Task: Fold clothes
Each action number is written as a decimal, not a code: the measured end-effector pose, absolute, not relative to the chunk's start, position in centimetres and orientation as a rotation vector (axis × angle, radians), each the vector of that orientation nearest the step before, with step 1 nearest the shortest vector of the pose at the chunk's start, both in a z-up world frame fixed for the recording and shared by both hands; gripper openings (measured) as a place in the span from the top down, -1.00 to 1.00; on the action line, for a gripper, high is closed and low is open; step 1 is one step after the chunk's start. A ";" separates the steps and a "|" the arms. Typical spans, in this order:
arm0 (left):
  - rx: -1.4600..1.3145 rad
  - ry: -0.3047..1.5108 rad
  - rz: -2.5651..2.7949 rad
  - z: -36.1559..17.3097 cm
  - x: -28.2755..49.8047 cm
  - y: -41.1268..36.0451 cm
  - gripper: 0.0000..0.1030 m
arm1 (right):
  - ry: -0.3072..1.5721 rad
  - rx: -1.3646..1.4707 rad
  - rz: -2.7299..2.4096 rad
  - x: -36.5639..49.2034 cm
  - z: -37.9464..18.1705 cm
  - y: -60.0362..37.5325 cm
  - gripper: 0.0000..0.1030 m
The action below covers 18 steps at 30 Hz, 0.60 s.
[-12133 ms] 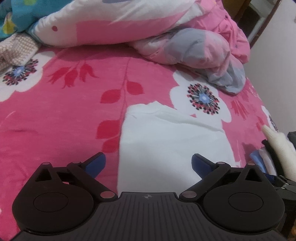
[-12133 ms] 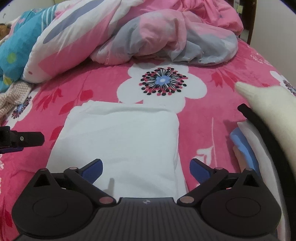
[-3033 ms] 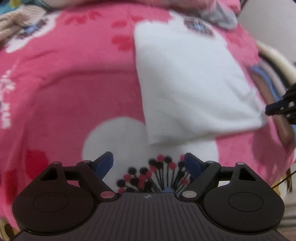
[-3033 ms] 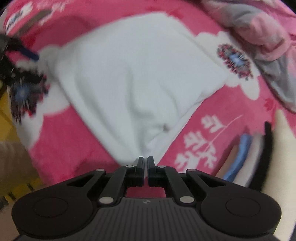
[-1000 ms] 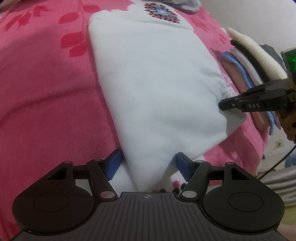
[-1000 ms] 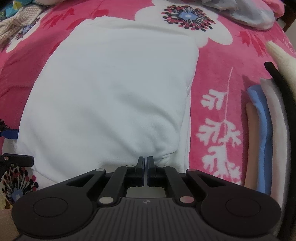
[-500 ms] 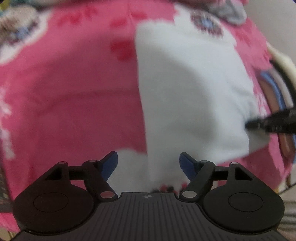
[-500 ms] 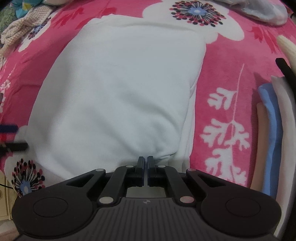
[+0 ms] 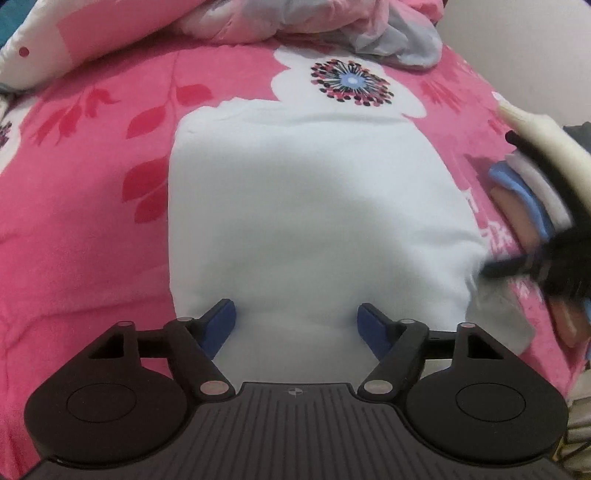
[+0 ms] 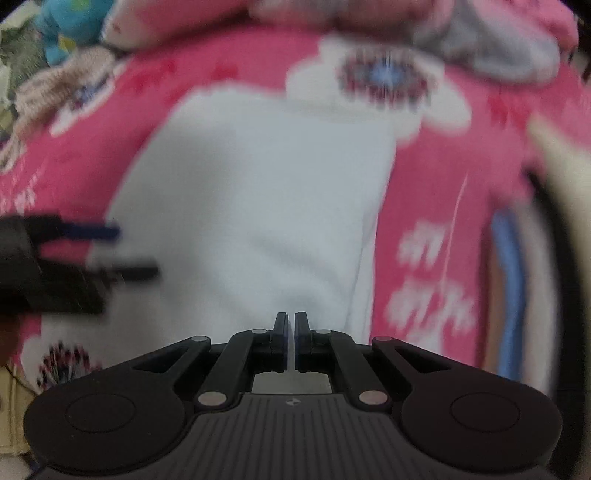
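Left gripper (image 9: 297, 319) has moved over the near edge of the one folded white garment (image 9: 310, 218), jaws spread wide, gripping nothing. Right gripper (image 10: 290, 326) stays clenched on the garment's near right corner. Garment lies on pink floral bedspread (image 9: 74, 206). One stack of folded clothes (image 9: 532, 192) right; crumpled quilt (image 9: 258, 22) behind.

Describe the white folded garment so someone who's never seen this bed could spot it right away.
Start at the pink floral bedspread, below the big white flower with the blue centre. The white folded garment lies flat there, left of the stack of folded clothes. It is the only plain white rectangle lying alone on the bedspread.
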<state>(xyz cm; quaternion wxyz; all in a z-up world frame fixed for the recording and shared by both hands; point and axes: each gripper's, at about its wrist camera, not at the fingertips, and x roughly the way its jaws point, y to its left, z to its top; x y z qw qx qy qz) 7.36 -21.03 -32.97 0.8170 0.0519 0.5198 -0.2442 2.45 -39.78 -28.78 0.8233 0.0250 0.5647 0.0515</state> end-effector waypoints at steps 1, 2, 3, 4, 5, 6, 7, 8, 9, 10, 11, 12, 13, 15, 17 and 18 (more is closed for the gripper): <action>0.108 1.109 -0.517 -32.9 7.3 -21.0 -0.47 | 1.158 0.044 0.103 3.0 -27.8 -39.8 0.97; 0.105 1.111 -0.514 -32.8 7.3 -21.0 -0.47 | 1.122 0.042 0.103 3.8 -27.5 -39.9 0.97; 0.108 1.113 -0.514 -32.8 7.4 -21.0 -0.47 | 1.086 0.041 0.103 4.5 -27.2 -40.0 0.97; 0.113 1.114 -0.516 -32.9 7.4 -21.1 -0.48 | 1.050 0.039 0.102 5.3 -26.8 -40.1 0.97; 0.118 1.115 -0.516 -33.0 7.4 -21.2 -0.48 | 1.063 0.035 0.105 5.5 -27.4 -40.1 0.97; 0.118 1.115 -0.515 -33.0 7.4 -21.2 -0.48 | 1.077 0.030 0.108 5.8 -28.1 -40.1 0.97; 0.115 1.116 -0.514 -33.1 7.4 -21.3 -0.49 | 1.090 0.026 0.110 6.1 -28.7 -40.1 0.97; 0.115 1.117 -0.513 -33.1 7.4 -21.3 -0.50 | 1.103 0.021 0.113 6.3 -29.3 -40.1 0.97; 0.116 1.119 -0.512 -33.1 7.4 -21.4 -0.50 | 1.117 0.016 0.116 6.6 -29.9 -40.1 0.98; 0.119 1.120 -0.511 -33.1 7.4 -21.4 -0.51 | 1.130 0.012 0.118 6.8 -30.5 -40.1 0.99; 0.119 1.122 -0.510 -33.1 7.4 -21.4 -0.51 | 1.144 0.007 0.121 7.1 -31.1 -40.1 0.99; 0.116 1.123 -0.510 -33.1 7.4 -21.4 -0.51 | 1.157 0.003 0.124 7.4 -31.7 -40.1 0.99; 0.111 1.123 -0.510 -33.2 7.4 -21.3 -0.51 | 1.171 -0.002 0.127 7.6 -32.3 -40.1 0.98; 0.107 1.122 -0.511 -33.2 7.5 -21.2 -0.53 | 1.187 0.000 0.130 8.0 -33.0 -40.2 0.98; 0.110 1.119 -0.512 -33.3 7.4 -21.3 -0.54 | 1.193 0.014 0.131 8.1 -33.2 -40.5 0.98; 0.110 1.121 -0.511 -33.3 7.5 -21.3 -0.54 | 1.196 0.021 0.132 8.2 -33.3 -40.7 0.99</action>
